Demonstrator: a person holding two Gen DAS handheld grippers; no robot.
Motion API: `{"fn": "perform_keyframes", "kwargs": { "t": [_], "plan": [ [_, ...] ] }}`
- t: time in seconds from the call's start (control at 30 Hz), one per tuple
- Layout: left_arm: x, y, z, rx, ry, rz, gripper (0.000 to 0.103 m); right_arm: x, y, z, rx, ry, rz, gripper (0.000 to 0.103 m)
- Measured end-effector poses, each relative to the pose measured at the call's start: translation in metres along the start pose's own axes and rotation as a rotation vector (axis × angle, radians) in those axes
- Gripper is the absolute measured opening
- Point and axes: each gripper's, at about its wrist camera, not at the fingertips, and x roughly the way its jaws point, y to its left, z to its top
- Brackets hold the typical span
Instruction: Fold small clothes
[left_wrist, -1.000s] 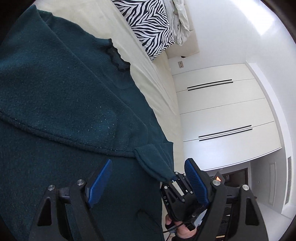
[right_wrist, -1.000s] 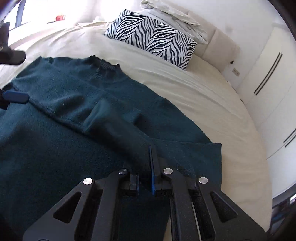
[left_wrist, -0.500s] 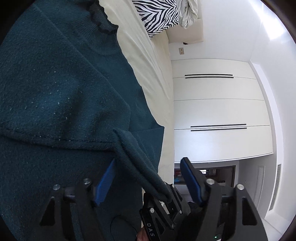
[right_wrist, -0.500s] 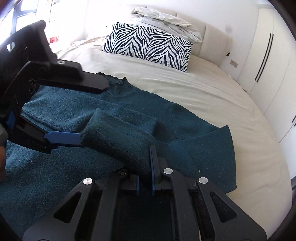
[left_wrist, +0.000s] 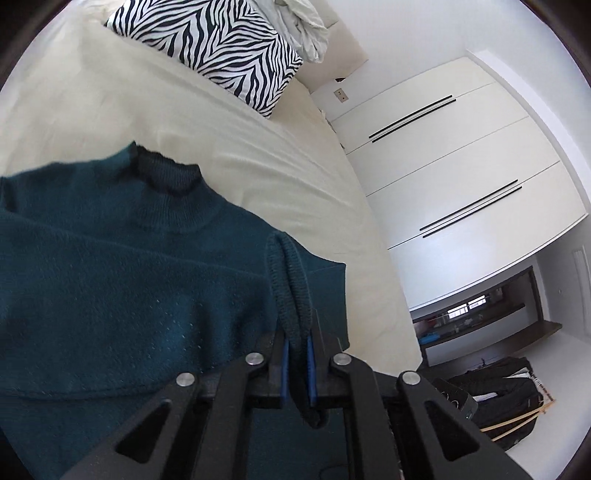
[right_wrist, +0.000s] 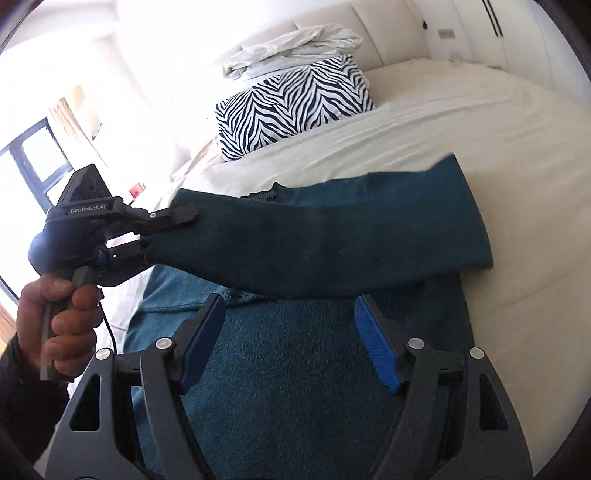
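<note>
A dark teal knit sweater (left_wrist: 110, 288) lies spread on the cream bed, collar toward the pillow. My left gripper (left_wrist: 296, 363) is shut on the ribbed cuff (left_wrist: 290, 280) of one sleeve. In the right wrist view the left gripper (right_wrist: 155, 230) holds that sleeve (right_wrist: 314, 243) lifted and stretched across the sweater's body (right_wrist: 295, 369). My right gripper (right_wrist: 291, 343) is open and empty, just below the raised sleeve and above the sweater.
A zebra-print pillow (left_wrist: 218, 48) and crumpled white bedding (right_wrist: 291, 48) lie at the head of the bed (left_wrist: 258, 155). White wardrobe doors (left_wrist: 461, 177) stand beside the bed. The bed's edge runs close to the sweater's side.
My left gripper has shut on the sleeve cuff and lifted it. My right gripper has let go of the sleeve, opened, and drawn back.
</note>
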Motion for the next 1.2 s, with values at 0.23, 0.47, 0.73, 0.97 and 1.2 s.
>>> {"fn": "perform_keyframes", "kwargs": {
  "t": [0.23,0.47,0.73,0.97,1.2],
  "plan": [
    [-0.014,0.049,0.008,-0.005,-0.043,0.165,0.008,0.004,-0.062,-0.008,0.334,0.0,0.13,0.072],
    [-0.021,0.102,0.003,-0.095,-0.087,0.195,0.008,0.021,-0.085,0.014,0.492,-0.032,0.241,0.072],
    [-0.028,0.101,0.0,-0.07,-0.105,0.186,0.008,0.079,-0.117,0.037,0.764,-0.057,0.298,0.071],
    [-0.029,0.122,0.0,-0.138,-0.104,0.186,0.008,0.07,-0.147,0.038,0.882,-0.223,0.319,0.061],
    [-0.022,0.146,-0.01,-0.188,-0.08,0.187,0.009,0.064,-0.15,0.027,0.855,-0.224,0.317,0.049]
  ]
}}
